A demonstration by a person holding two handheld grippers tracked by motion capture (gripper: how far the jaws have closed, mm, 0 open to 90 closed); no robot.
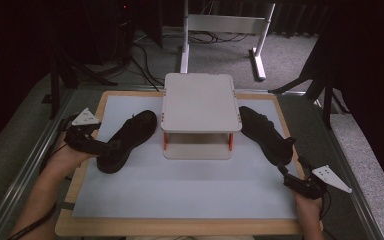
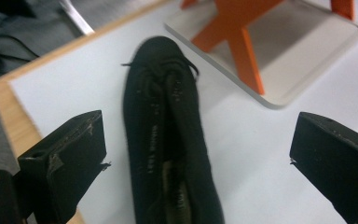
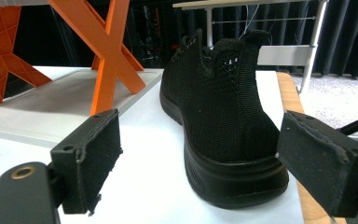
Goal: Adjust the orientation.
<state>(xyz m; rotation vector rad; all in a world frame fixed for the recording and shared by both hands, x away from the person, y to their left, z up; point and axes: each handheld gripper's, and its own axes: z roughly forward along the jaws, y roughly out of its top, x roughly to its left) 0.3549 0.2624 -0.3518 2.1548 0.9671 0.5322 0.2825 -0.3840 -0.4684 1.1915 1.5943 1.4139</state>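
Bench (image 1: pixel 180 200): wooden board edge, pale smooth mat on top. Small two-level shelf (image 1: pixel 200 102) sits mid-bench toward the far edge, flat off-white plates, orange X-shaped side struts seen in both gripper views.

Left shoe (image 1: pixel 128 140): black, low, laced, lies left of the shelf, toe pointing toward the shelf's far-left corner, heel toward the person. Sole down on the mat. In the left gripper view it runs lengthwise between the two jaws, opening at the near end; faint pale print along the tongue or lining, too blurred to read.

Right shoe (image 1: pixel 266 134): black mesh knit upper, thick smooth rubber sole, right of the shelf, toe close beside the shelf's right side, heel angled out toward the bench's right edge. No logo readable.

Left claw (image 1: pixel 101 147): at the heel end of the left shoe, jaws spread wide either side of it, not gripping; whether a jaw touches the shoe cannot be told.

Right claw (image 1: pixel 286 175): just behind the right shoe's heel, jaws wide apart, heel between them in the right gripper view, not clamped.
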